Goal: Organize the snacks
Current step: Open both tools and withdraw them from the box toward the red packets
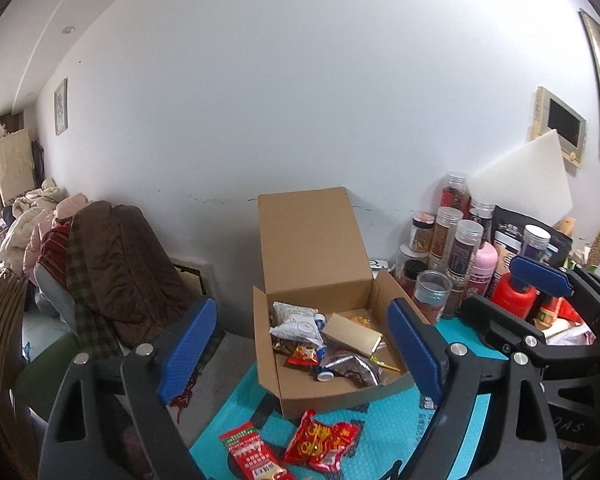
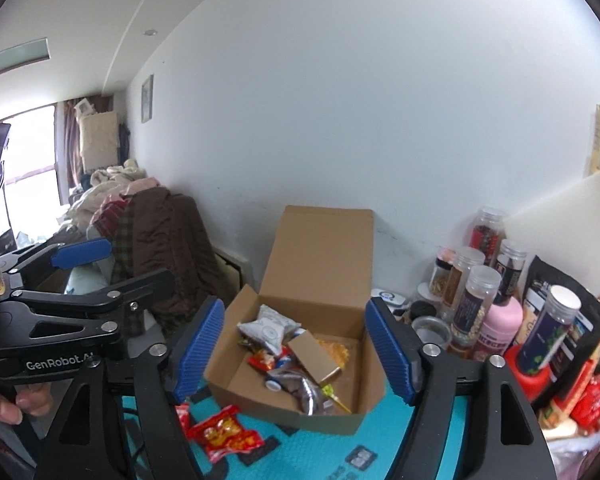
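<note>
Status: both grippers held above the teal mat (image 1: 384, 432), pointing at the open cardboard box (image 1: 320, 392), nothing between either pair of jaws.

Left gripper (image 1: 300, 354): jaws wide, empty. Right gripper (image 2: 296, 354): jaws wide, empty.

Box: lid flap stands upright at the rear, near the wall. Inside lie a white pouch (image 1: 296, 324), a tan carton (image 1: 352, 338), a silver wrapper and several small red packs, loosely piled.

Remaining loose items, both on the mat in front of the box, i.e. on the operator's side of it:
- red snack packet (image 1: 320, 446), just beside the box front wall, long axis approx. left-to-right across the mat
- red-green sachet (image 1: 256, 456), to the left of the packet, long axis running diagonally toward the lower frame edge

Key relation: in the left wrist view the red packet sits low and almost centred between the fingers; in the right wrist view it (image 2: 226, 434) sits low and left of centre. Judgement: left gripper is the better-placed unit for pickup; it needs to tip down and approach across the packet's short side.

Jars and bottles (image 2: 476, 300) stand crowded to the right of the box; keep the right gripper off them
</note>
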`<state>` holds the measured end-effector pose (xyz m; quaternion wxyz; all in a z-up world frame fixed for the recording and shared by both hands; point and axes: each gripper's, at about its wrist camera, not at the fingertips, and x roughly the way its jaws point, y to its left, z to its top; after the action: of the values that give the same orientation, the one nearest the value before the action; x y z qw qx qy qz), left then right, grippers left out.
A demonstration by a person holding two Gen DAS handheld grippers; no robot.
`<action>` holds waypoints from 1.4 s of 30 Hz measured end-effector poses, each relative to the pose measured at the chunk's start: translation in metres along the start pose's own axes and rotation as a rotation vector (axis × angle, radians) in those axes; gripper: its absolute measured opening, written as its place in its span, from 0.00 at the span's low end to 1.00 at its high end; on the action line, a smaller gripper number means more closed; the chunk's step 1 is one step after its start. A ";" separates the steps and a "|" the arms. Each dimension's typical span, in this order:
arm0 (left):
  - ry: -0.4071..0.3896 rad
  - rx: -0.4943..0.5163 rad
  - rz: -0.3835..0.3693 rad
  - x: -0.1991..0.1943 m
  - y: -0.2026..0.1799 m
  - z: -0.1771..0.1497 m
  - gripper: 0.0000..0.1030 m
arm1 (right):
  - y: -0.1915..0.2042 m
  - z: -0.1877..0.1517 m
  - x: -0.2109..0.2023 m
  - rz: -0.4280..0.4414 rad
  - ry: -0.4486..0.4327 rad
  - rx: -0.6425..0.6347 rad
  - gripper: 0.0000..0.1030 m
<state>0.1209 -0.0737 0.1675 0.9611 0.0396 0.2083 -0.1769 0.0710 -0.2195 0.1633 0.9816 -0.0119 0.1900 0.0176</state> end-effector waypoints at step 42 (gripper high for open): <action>0.352 -0.139 -0.015 0.027 0.052 -0.187 0.86 | 0.069 -0.170 0.027 0.161 0.334 0.034 0.74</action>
<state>0.0903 -0.0060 -0.0144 0.9089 0.0021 0.3853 -0.1596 0.0298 -0.1552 -0.0060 0.9318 0.0171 0.3510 0.0906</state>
